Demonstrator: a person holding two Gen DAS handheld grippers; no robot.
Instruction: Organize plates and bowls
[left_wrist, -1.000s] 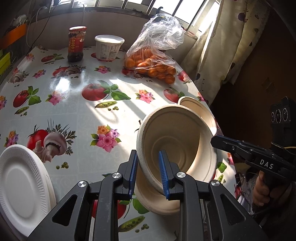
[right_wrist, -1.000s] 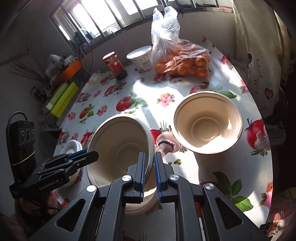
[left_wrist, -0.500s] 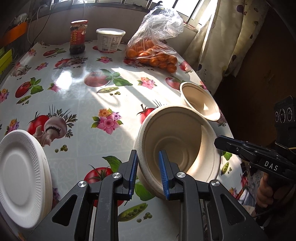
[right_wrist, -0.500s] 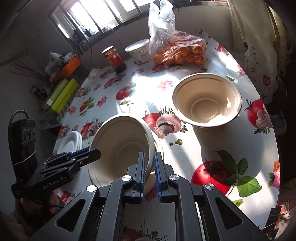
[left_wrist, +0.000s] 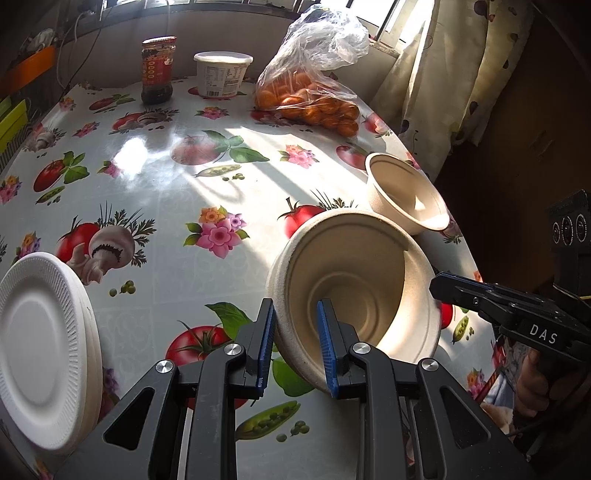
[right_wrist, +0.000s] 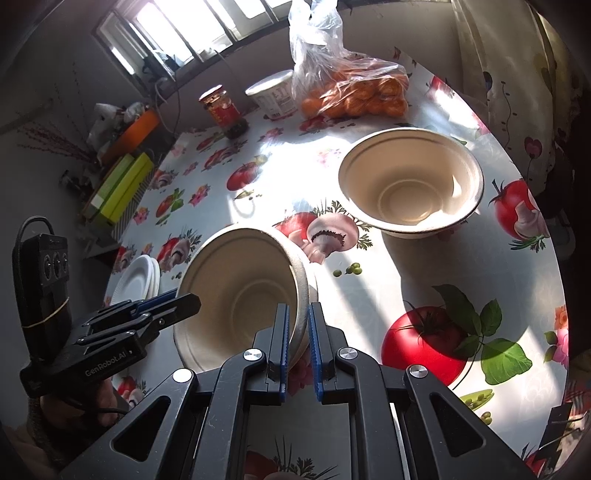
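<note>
Grippers (left_wrist: 295, 343) (right_wrist: 297, 343) flank bowl (left_wrist: 362, 295) — second bowl (right_wrist: 410, 184) beyond.

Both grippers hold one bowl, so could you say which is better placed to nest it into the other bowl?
Probably right: the right gripper grips the held bowl on the side nearest the empty bowl; the left gripper holds the far side.

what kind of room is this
Probably a home kitchen or dining nook: a table with a fruit-print oilcloth, a jar, a tub and a bag of oranges beside a curtained window.
</note>
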